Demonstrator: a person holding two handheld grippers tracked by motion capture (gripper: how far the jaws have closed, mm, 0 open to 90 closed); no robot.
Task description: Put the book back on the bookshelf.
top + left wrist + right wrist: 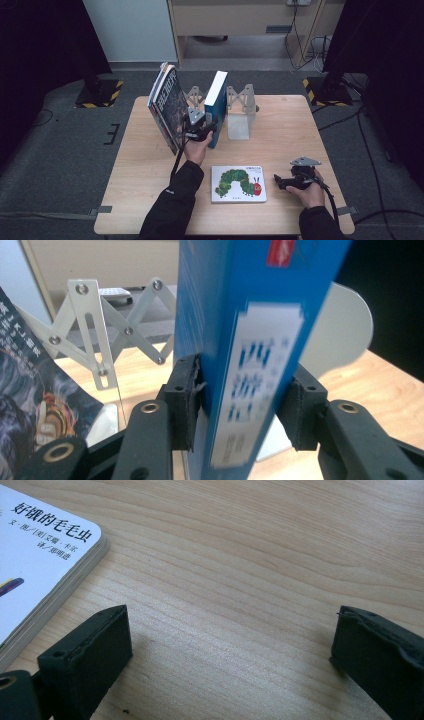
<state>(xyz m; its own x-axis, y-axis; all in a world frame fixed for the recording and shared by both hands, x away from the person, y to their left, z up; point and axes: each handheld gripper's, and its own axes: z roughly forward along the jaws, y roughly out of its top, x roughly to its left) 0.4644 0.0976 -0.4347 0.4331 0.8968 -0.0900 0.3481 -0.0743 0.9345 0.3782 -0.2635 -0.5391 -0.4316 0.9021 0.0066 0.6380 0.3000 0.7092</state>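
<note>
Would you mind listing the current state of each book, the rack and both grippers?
Blue book: upright on the table, spine clamped between the left gripper's jaws.
Dark books: standing, leaning at the rack's left end.
Caterpillar book: lying flat, closed, cover up.
Expanding rack: standing, stretched open.
Left gripper: shut on the blue book.
Right gripper: open, empty, just above the table, beside the caterpillar book.

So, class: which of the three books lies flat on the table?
The white caterpillar picture book, cover up; the blue book and dark-covered book stand in the rack.
</note>
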